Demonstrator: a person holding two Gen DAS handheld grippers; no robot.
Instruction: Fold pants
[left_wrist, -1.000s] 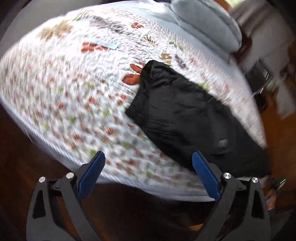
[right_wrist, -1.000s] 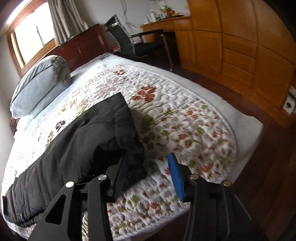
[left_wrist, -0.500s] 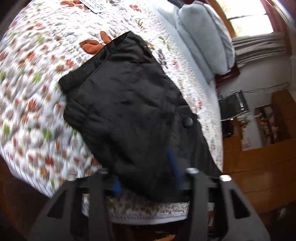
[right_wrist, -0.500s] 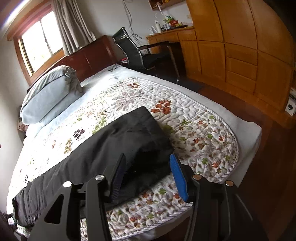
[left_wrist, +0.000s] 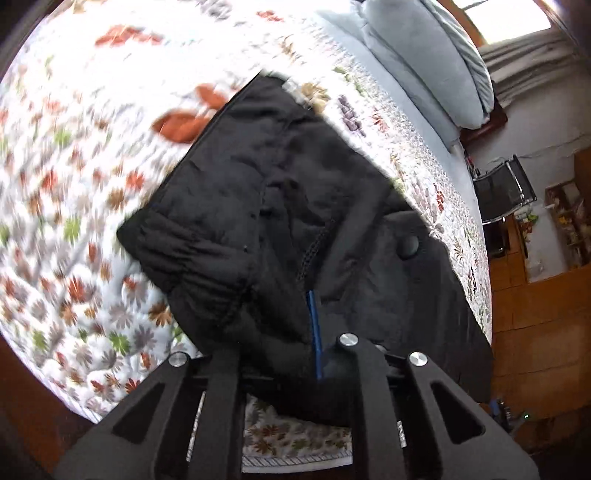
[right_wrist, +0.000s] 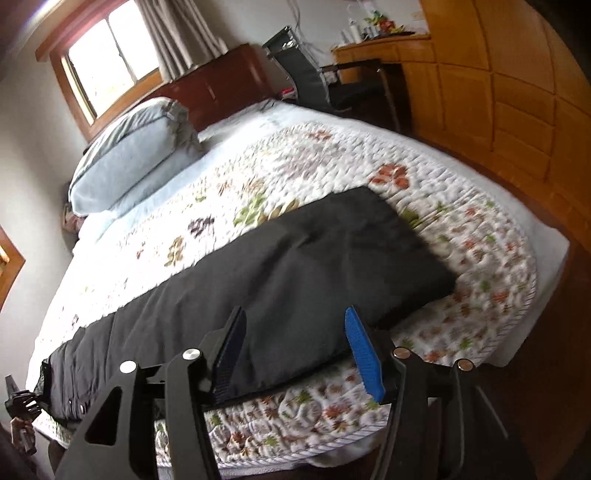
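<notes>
Left wrist view: left hand-held gripper (left_wrist: 280, 332) clenched on pants (left_wrist: 295, 206) waistband at 6 o'clock, right hand-held gripper (right_wrist: 293, 350) released above pants on bed (right_wrist: 480, 258); halved lengthwise, cross-folds remained.

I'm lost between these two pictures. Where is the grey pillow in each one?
Left wrist view: the pillow sits at the top right, beyond the black pants.
Right wrist view: the pillow lies at the upper left, under the window.
Shared landmark: the black office chair, at the right edge in the left view and top centre in the right view.
</notes>
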